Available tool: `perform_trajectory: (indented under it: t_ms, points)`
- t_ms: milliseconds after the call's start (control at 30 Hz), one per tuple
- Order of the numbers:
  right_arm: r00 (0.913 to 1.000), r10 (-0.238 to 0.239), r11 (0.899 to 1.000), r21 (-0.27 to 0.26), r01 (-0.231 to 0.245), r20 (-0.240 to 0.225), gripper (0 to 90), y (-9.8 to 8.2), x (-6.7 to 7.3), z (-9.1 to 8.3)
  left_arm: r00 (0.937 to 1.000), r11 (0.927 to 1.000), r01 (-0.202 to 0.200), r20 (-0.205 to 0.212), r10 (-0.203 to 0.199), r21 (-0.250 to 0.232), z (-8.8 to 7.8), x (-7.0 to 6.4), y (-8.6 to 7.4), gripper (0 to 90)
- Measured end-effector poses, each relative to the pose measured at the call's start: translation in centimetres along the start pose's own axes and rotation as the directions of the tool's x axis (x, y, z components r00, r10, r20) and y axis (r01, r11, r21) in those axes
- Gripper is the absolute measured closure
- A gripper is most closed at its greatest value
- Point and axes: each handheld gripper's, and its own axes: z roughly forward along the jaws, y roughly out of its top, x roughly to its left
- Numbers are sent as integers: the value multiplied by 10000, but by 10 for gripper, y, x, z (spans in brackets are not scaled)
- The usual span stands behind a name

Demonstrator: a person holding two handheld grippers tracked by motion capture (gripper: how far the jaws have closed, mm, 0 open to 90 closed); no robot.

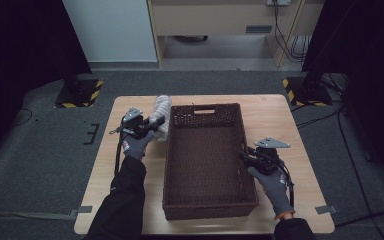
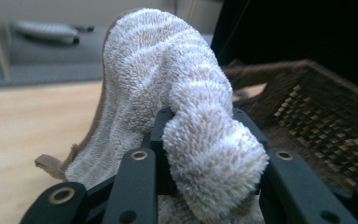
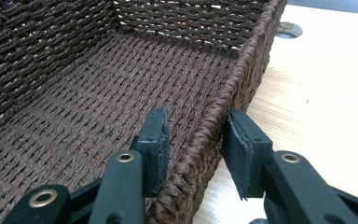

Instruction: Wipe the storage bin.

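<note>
A white terry towel (image 1: 161,112) hangs bunched just left of the brown wicker basket's (image 1: 205,107) far left corner. My left gripper (image 1: 152,125) is shut on it. In the left gripper view the towel (image 2: 158,60) rises in a thick fold from between the jaws of my left gripper (image 2: 203,116), with the basket (image 2: 307,107) to the right. My right gripper (image 1: 242,156) sits at the basket's right wall. In the right gripper view my right gripper (image 3: 198,123) straddles the woven rim (image 3: 256,42), one jaw inside and one outside, with light showing beside the outer pad. The basket holds nothing.
The basket stands in the middle of a light wooden table (image 1: 270,115), with bare wood on both sides. A round hole (image 3: 289,30) is cut in the tabletop past the basket. Two stand feet with yellow-black stripes (image 1: 80,92) rest on the grey floor behind the table.
</note>
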Motion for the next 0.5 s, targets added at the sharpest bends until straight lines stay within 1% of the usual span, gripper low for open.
perform_trajectory:
  t_ms: [67,133,167,200,233,267,367,400,433,467,500]
  points:
    - [10000,25,10000,-2,-25,3,614,0,0,0,9999,9998,-125,11,125,151,0,-1,-2,656]
    - [10000,-10,10000,17,10,2,614,0,0,0,9999,9993,-109,48,107,356,2,1,-11,657]
    - [10000,-2,10000,24,2,-2,614,0,0,0,9999,9984,-133,2,133,549,3,1,-16,657]
    - [10000,12,10000,-1,-12,9,614,0,0,0,9998,9964,-205,-38,209,826,5,2,-22,657]
    - [10000,25,10000,3,-25,-9,613,0,0,0,9996,9926,-286,-23,291,1178,9,3,-31,657]
    - [10000,19,10000,-6,-19,9,614,0,0,0,9995,9895,-303,-26,309,1411,12,3,-38,657]
    - [10000,59,10000,-12,-59,-3,613,0,0,0,9986,9756,-485,-120,523,2141,21,2,-57,657]
    - [10000,59,10000,-12,-59,-6,613,0,0,0,9985,9725,-480,-163,531,2278,24,2,-62,657]
    - [10000,40,10000,-4,-40,-10,613,0,0,0,9988,9728,-397,-203,455,2281,25,3,-64,657]
    - [10000,40,10000,-8,-40,-11,613,0,0,0,9990,9727,-340,-209,399,2297,25,3,-63,657]
    - [10000,47,10000,-12,-47,-13,613,0,0,0,9987,9714,-361,-258,433,2347,23,4,-61,657]
